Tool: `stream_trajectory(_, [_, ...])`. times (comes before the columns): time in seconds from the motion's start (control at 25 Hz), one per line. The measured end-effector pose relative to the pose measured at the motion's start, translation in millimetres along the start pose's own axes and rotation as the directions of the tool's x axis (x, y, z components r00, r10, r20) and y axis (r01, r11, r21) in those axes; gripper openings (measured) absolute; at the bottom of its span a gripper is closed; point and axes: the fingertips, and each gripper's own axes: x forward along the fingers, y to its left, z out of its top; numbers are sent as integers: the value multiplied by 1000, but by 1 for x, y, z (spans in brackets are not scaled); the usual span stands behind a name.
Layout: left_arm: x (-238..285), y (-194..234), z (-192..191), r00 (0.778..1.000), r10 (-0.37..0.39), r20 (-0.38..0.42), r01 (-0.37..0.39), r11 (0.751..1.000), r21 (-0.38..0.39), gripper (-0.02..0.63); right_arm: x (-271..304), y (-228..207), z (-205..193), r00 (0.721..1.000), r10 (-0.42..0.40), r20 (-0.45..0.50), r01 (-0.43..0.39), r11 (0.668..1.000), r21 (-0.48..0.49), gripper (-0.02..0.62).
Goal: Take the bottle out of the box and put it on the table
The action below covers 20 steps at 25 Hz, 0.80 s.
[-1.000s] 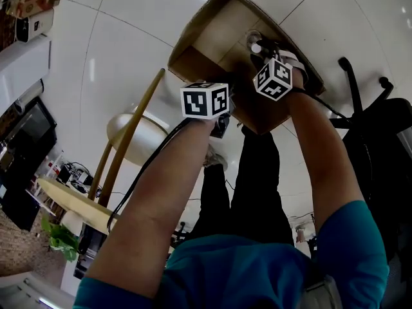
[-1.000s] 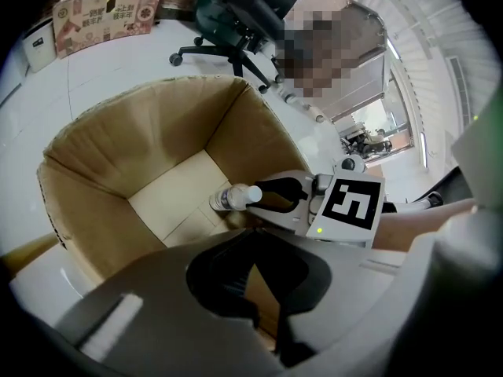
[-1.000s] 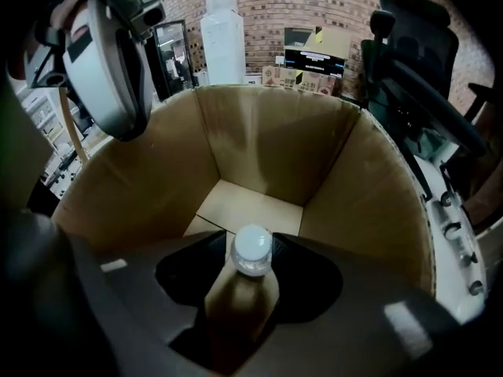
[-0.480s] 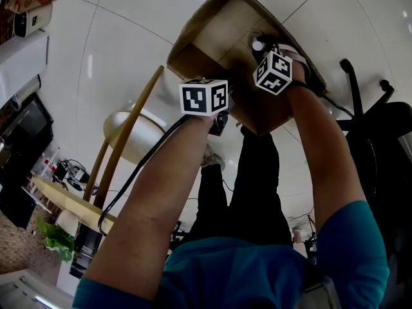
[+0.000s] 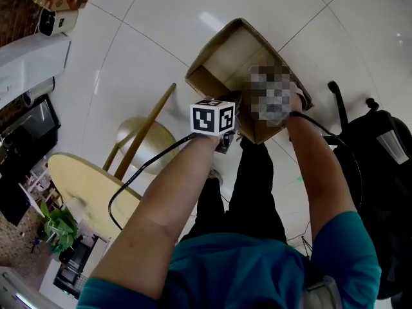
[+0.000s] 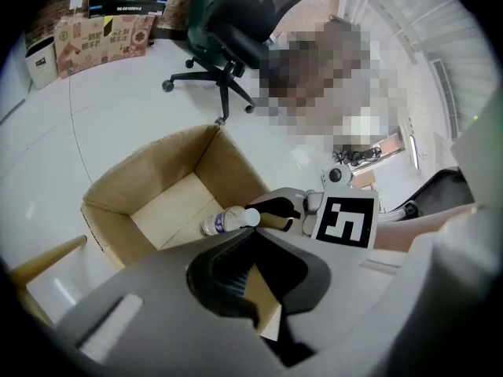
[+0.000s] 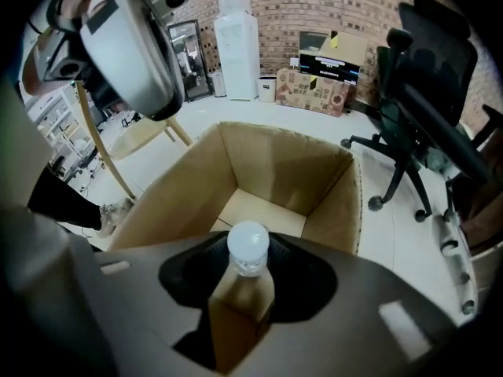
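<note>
Bottle [image 6: 226,221] comes up for us in the left gripper view: clear, white-capped, lying nearly level inside the open box [image 6: 137,181], above its floor. The right claw [image 6: 266,212] is pinching its cap end. Down front, our left claw [image 6: 251,281] is pressed onto the box's near cardboard wall. An office chair [image 6: 232,34] stands on the floor beyond.

Over to the right gripper view: the white cap faces us, gripped snug between the jaws, and the box's inside opens out past it.

Head view now: a mosaic patch covers the right claw over the box. Our left claw sits at the box's near rim. The box stands on the floor, well apart from the round wooden counter's [image 5: 87,187] edge.
</note>
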Motion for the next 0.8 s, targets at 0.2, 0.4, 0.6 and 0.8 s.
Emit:
stream_trajectory(0.2, [-73,-82,60,996,-47,78,47,999,6,1,-97,-21,48,1000,16,-2,-16,999,-46,149])
stream_trajectory(0.4, [-167,-164,91,984,-83,156,81,997,18,0,-211,-24,101,1000,26,-10,-26,998,-59,149])
stream_trajectory(0.6, [-281,-265,143,955,-134,266,119,990,74,0,-360,-46,174,999,29,-32,-33,992,-124,149])
stream_trajectory(0.8, [-392,-330,165,919,-181,350,134,979,155,0,-479,-21,251,997,74,-36,-80,977,-198,149])
